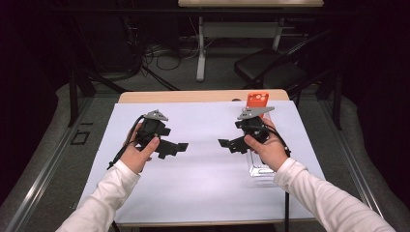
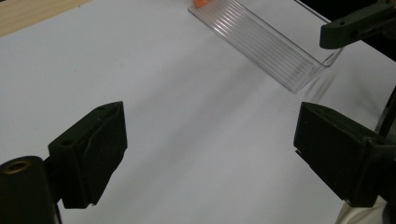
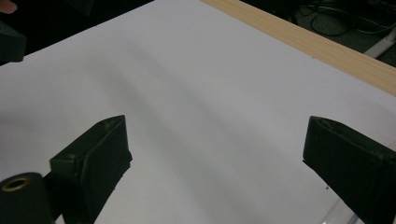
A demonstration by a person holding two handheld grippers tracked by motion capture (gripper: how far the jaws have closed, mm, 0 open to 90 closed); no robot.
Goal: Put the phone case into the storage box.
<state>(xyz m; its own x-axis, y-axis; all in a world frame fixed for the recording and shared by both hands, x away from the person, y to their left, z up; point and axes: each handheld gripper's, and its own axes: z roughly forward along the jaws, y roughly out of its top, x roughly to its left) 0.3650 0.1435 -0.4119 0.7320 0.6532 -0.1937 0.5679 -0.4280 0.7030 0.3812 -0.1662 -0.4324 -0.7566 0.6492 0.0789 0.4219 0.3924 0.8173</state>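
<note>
Over the white sheet [image 1: 203, 183], my left gripper [image 1: 173, 149] is held in the person's left hand with its jaws pointing right. They stand open with nothing between them, which the left gripper view confirms [image 2: 210, 123]. My right gripper [image 1: 228, 144] faces it from the right, jaws pointing left, open and empty [image 3: 215, 133]. A long clear plastic tray [image 1: 259, 169] lies on the sheet under the right hand, and an orange object [image 1: 257, 99] sits at its far end. In the left gripper view the tray [image 2: 271, 42] lies ahead, beside a jaw of the right gripper [image 2: 355, 28].
The sheet covers a wooden table whose bare far edge [image 1: 193, 95] shows beyond it, and also in the right gripper view [image 3: 327, 46]. Beyond the table are a black chair [image 1: 270, 67], cables on the floor and another table's leg [image 1: 200, 53].
</note>
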